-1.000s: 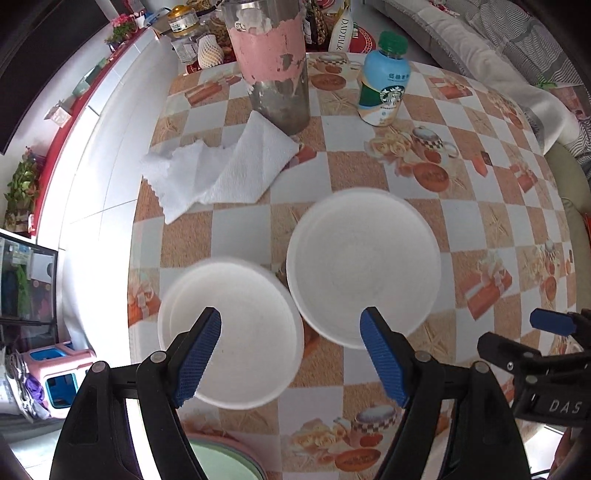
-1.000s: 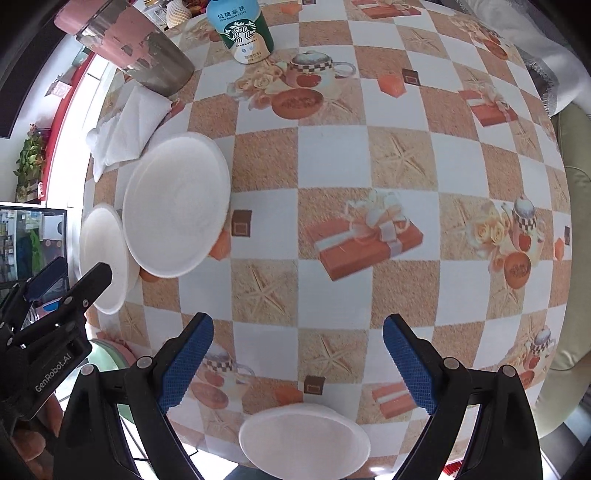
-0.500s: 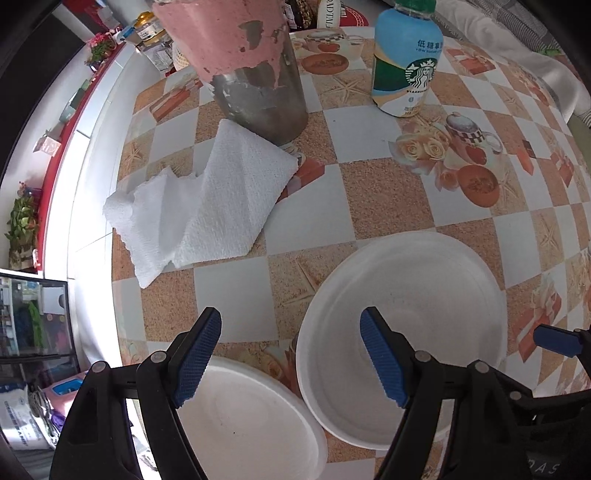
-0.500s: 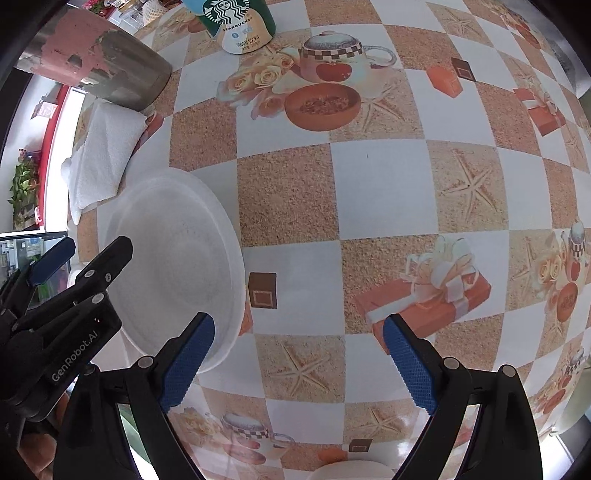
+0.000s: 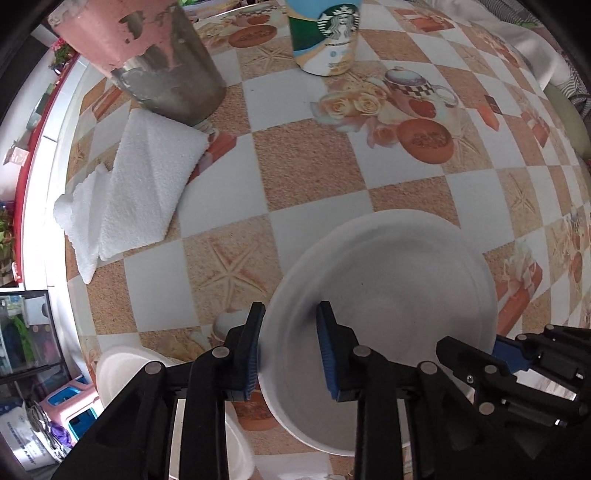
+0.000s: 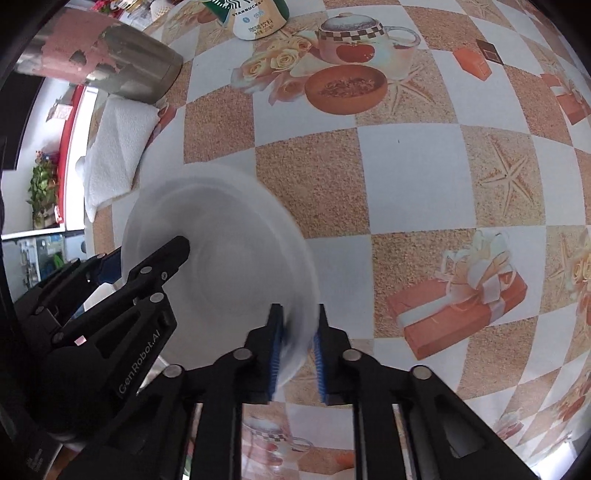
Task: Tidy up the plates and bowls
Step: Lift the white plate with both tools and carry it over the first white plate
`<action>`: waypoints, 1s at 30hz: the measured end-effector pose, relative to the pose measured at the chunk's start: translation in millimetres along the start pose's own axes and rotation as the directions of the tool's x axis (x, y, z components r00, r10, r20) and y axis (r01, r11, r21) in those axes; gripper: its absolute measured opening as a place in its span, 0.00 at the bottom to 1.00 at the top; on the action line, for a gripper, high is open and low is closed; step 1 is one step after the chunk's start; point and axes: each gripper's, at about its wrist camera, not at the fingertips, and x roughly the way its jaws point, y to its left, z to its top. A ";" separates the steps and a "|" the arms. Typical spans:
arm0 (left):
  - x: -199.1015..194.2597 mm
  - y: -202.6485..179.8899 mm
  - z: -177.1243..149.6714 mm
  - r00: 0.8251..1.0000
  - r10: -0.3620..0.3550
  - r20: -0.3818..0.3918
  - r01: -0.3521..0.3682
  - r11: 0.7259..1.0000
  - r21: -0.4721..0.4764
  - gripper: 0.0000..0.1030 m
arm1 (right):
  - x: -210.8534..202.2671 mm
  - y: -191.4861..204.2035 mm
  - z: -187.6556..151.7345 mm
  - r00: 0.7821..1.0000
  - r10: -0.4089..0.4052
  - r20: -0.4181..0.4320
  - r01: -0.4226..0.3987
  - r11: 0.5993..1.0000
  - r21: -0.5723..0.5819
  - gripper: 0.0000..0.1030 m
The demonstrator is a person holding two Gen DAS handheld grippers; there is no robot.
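A large white plate (image 5: 388, 295) lies on the checked tablecloth, and its edge is blurred in both views. My left gripper (image 5: 290, 347) points straight down over the plate's left rim. Its jaws are closing, with the rim between the blue pads and the pads against it. My right gripper (image 6: 297, 332) is shut on the opposite rim of the same plate (image 6: 221, 251). Each gripper shows in the other's view: the right gripper (image 5: 495, 354) at the plate's right edge, the left gripper (image 6: 147, 254) at its left. A smaller white plate (image 5: 122, 369) sits partly hidden under the left gripper.
A folded white towel (image 5: 136, 184) lies left of the plate. Behind it stands a pink and metal tumbler (image 5: 147, 55). A Starbucks bottle (image 5: 325, 33) stands at the far side. The table's edge runs close on the left, with a pink stool (image 5: 70, 402) below.
Both grippers came down onto the large plate and their jaws went from wide open to closed over its opposite rims. The plate now looks blurred.
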 end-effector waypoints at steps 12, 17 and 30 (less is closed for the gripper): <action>-2.8 -65.8 -72.6 0.998 -0.056 -0.043 0.058 0.997 0.055 0.30 | -4.1 -39.0 -51.8 0.996 -0.063 -0.061 0.058 0.996 -0.073 0.16; -2.8 -78.8 -88.6 0.996 -0.066 -0.055 0.068 0.997 0.037 0.31 | -0.3 -50.3 -81.8 0.995 -0.063 -0.080 0.058 0.996 -0.061 0.16; -44.4 -62.6 -107.9 0.997 -0.075 0.002 0.075 0.997 -0.004 0.31 | -35.4 -36.1 -90.2 0.999 -0.044 -0.011 0.043 0.996 -0.073 0.16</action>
